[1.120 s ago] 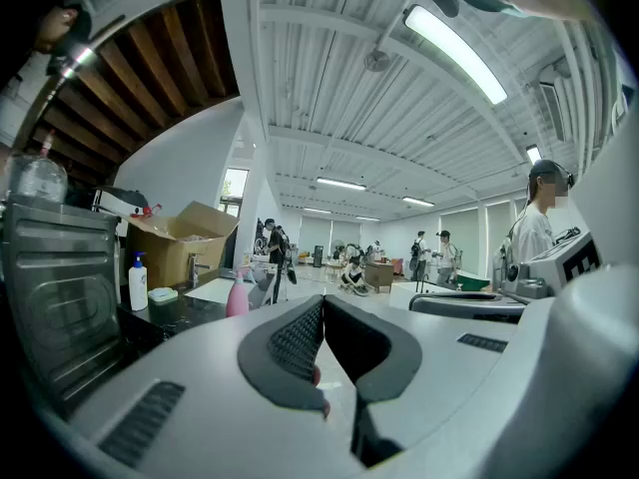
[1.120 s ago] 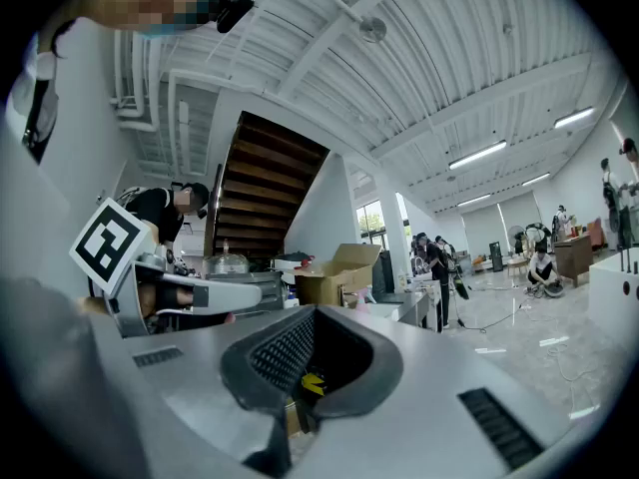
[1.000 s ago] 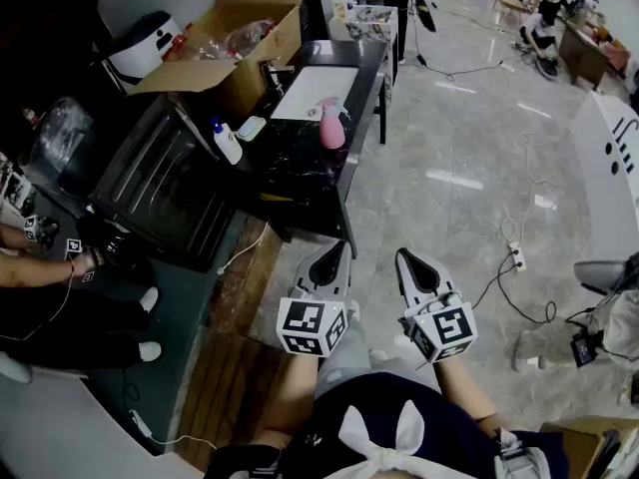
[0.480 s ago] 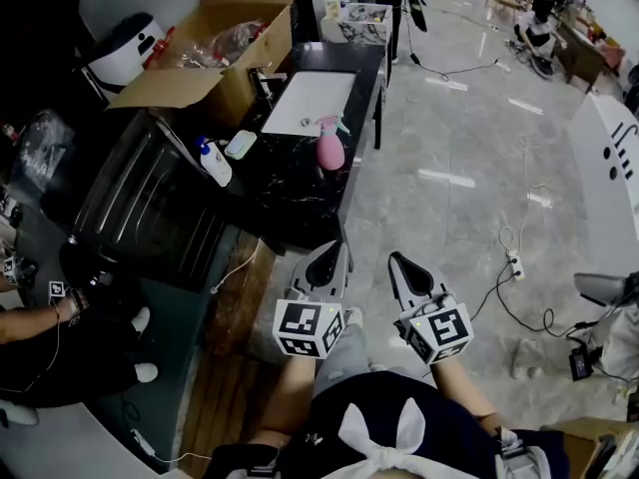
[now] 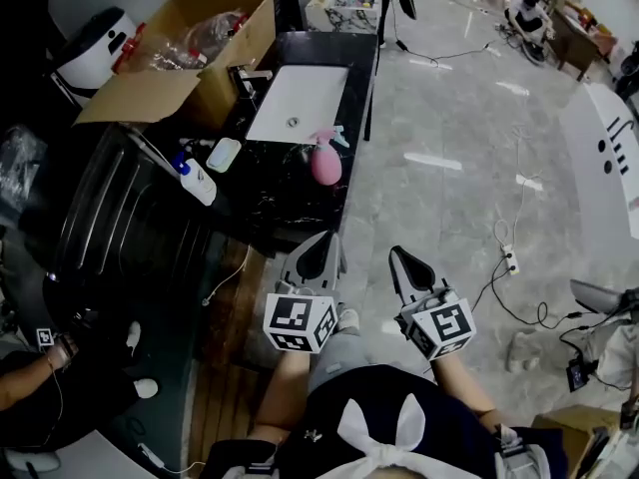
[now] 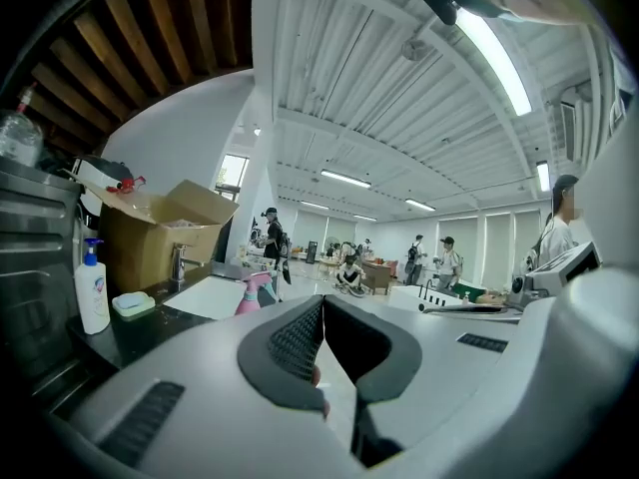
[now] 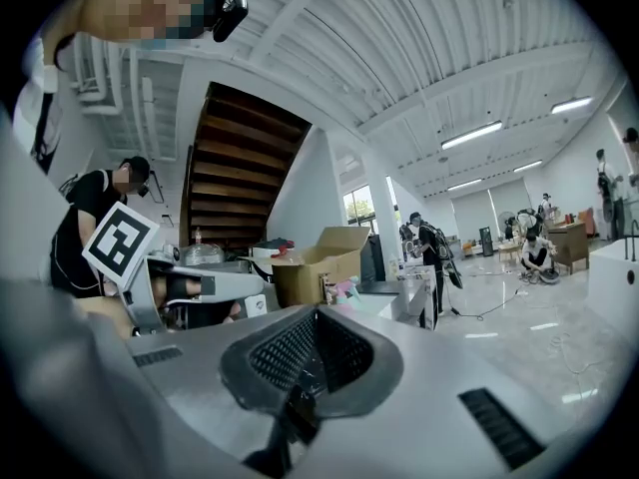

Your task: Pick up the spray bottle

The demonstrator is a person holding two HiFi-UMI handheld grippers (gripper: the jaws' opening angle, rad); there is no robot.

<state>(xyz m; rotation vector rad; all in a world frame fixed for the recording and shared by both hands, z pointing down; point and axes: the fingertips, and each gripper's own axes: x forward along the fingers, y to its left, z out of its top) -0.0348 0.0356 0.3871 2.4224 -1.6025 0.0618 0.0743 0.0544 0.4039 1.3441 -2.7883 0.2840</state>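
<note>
The pink spray bottle [image 5: 325, 163] stands upright on the black counter [image 5: 290, 203], just at the near right corner of the white sink [image 5: 295, 103]. It shows small in the left gripper view [image 6: 250, 295] and in the right gripper view [image 7: 344, 290]. My left gripper [image 5: 318, 252] is held above the floor short of the counter's near end, pointing toward the bottle, jaws shut and empty. My right gripper [image 5: 404, 262] hangs beside it to the right, also shut with nothing in it. Both are well apart from the bottle.
An open cardboard box [image 5: 185, 53] stands left of the sink by a faucet [image 5: 250, 76]. A white pump bottle [image 5: 195, 181] and a soap dish [image 5: 224, 154] sit on the counter. A dark appliance [image 5: 110, 238] lies left. A power strip [image 5: 511, 260] with cables is on the floor.
Both grippers have travelled forward together toward the counter. The counter, sink and pink bottle now sit lower and nearer in the head view. The jaws stayed shut.
</note>
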